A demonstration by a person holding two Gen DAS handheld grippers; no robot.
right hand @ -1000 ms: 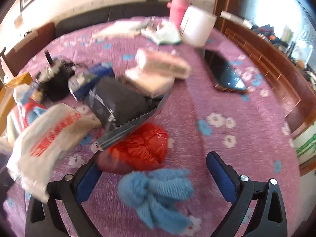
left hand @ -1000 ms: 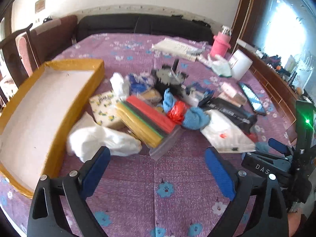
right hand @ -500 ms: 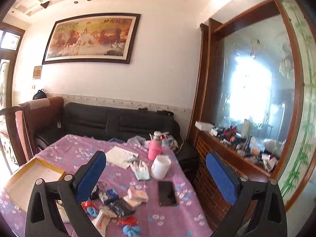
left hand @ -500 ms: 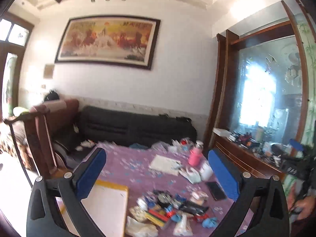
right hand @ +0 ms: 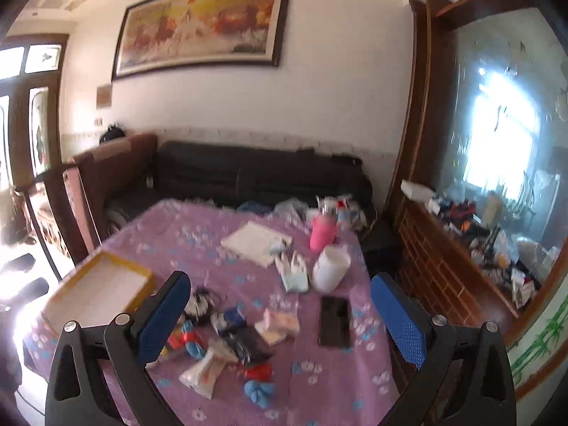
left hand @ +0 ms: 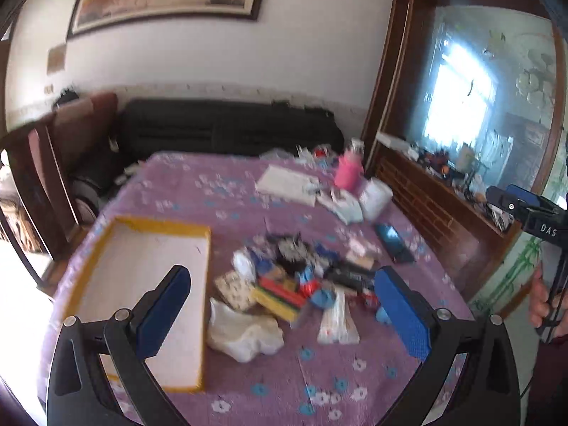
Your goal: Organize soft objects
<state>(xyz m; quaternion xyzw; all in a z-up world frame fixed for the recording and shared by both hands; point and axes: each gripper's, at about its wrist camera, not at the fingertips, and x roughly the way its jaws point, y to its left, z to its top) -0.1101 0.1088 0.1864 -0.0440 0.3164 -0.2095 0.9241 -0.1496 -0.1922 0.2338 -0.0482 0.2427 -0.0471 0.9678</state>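
The yellow-rimmed tray (left hand: 106, 259) beyond the left gripper (left hand: 284, 305) shows only white floor; blurred soft clutter (left hand: 284, 284) lies ahead; both the left and the right gripper (right hand: 280, 316) gape, holding nothing.

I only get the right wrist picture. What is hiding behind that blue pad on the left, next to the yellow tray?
Observer: In the left wrist view, a crumpled white plastic bag lies beside the yellow tray.
Operator: Anything else back there?
Observer: A flat pack of yellow, green and red layers, just beyond the bag.
Operator: And who carries my camera?
Observer: A hand grips the handle under the right gripper, out past the table's right edge.
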